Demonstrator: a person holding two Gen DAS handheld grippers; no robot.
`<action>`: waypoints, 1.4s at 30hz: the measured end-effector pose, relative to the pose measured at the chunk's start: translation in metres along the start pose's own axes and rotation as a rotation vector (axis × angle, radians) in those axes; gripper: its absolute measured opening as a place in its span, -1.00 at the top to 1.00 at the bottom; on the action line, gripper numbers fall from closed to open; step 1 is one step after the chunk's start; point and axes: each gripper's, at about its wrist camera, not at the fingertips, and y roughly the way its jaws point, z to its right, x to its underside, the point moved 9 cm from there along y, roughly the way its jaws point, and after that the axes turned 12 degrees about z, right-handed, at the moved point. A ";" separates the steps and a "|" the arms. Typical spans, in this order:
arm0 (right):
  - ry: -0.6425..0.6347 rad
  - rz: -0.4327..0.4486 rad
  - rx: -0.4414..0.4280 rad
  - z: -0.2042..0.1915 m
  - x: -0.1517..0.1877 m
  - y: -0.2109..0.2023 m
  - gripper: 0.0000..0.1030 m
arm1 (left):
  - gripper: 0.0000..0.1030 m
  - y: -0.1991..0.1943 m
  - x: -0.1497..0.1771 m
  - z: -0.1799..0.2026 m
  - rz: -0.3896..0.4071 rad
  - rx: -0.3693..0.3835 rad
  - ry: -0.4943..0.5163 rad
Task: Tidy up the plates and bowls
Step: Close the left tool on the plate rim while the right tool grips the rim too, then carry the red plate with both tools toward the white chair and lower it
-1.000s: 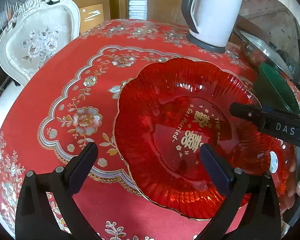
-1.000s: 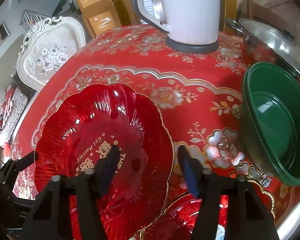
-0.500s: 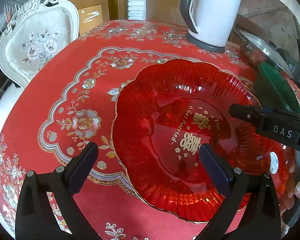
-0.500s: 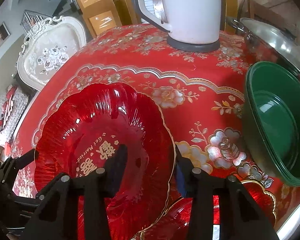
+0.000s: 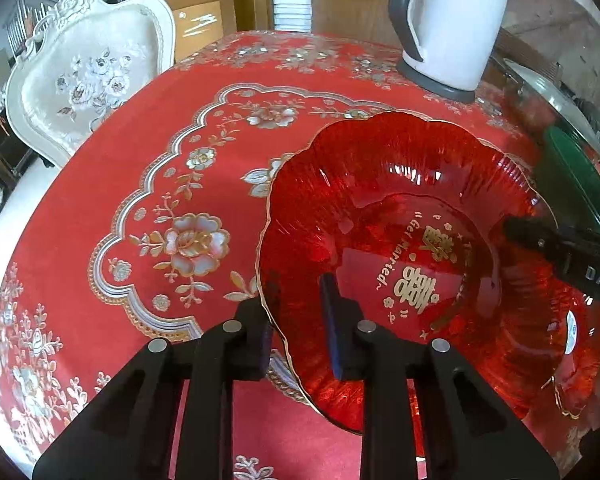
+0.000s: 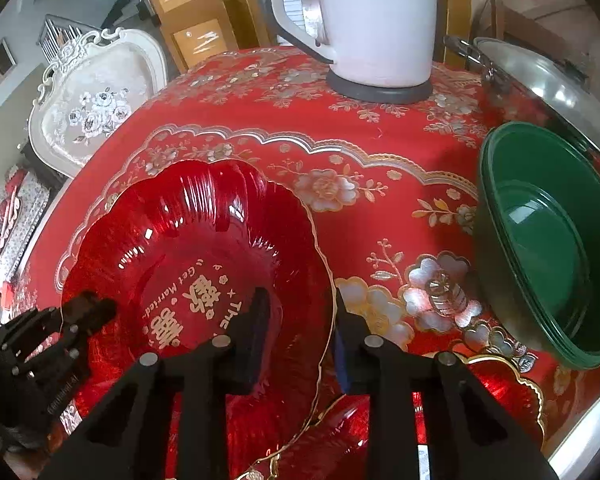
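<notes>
A red scalloped glass plate point(image 5: 400, 200) with gold lettering sits over the red floral tablecloth; it also shows in the right wrist view point(image 6: 204, 232). My left gripper point(image 5: 298, 320) is shut on its left rim, one finger under and one inside. My right gripper point(image 6: 300, 332) is shut on its right rim; one of its fingers point(image 5: 540, 236) shows in the left wrist view. A second red plate point(image 6: 500, 388) lies under it at the front. A stack of green bowls point(image 6: 548, 240) stands to the right.
A white electric kettle point(image 6: 372, 20) stands at the back of the round table point(image 5: 112, 168). A steel pot with a lid point(image 6: 548, 84) is behind the green bowls. A white ornate chair point(image 5: 92, 80) stands beyond the table's left edge.
Both grippers have closed onto the red plate's rim, the left one from wide open, the right one from a narrower gap.
</notes>
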 end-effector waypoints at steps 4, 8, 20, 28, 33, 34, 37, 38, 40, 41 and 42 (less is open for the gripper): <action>-0.005 0.015 -0.037 -0.012 -0.001 -0.009 0.48 | 0.59 -0.007 -0.001 -0.014 0.005 0.000 -0.024; -0.022 0.035 -0.061 -0.030 -0.001 -0.020 0.48 | 0.62 -0.024 -0.005 -0.030 0.032 -0.016 -0.023; -0.144 0.055 -0.149 -0.117 0.041 -0.055 0.48 | 0.62 -0.083 0.031 -0.108 0.074 -0.069 -0.073; -0.193 0.004 -0.181 -0.149 0.084 -0.052 0.47 | 0.62 -0.097 0.068 -0.140 0.077 -0.115 -0.119; -0.197 -0.006 -0.182 -0.156 0.095 -0.052 0.47 | 0.62 -0.099 0.076 -0.145 0.083 -0.112 -0.138; -0.196 -0.007 -0.182 -0.157 0.096 -0.052 0.47 | 0.62 -0.100 0.076 -0.146 0.086 -0.112 -0.140; -0.202 -0.006 -0.171 -0.159 0.100 -0.055 0.48 | 0.62 -0.101 0.078 -0.145 0.096 -0.113 -0.139; -0.206 -0.005 -0.162 -0.158 0.101 -0.054 0.48 | 0.62 -0.101 0.080 -0.145 0.098 -0.114 -0.138; -0.211 0.000 -0.149 -0.158 0.102 -0.054 0.48 | 0.62 -0.102 0.081 -0.143 0.102 -0.113 -0.135; -0.211 0.001 -0.144 -0.157 0.103 -0.053 0.48 | 0.62 -0.101 0.082 -0.142 0.102 -0.113 -0.134; -0.210 0.000 -0.140 -0.157 0.105 -0.053 0.48 | 0.62 -0.101 0.082 -0.142 0.103 -0.113 -0.134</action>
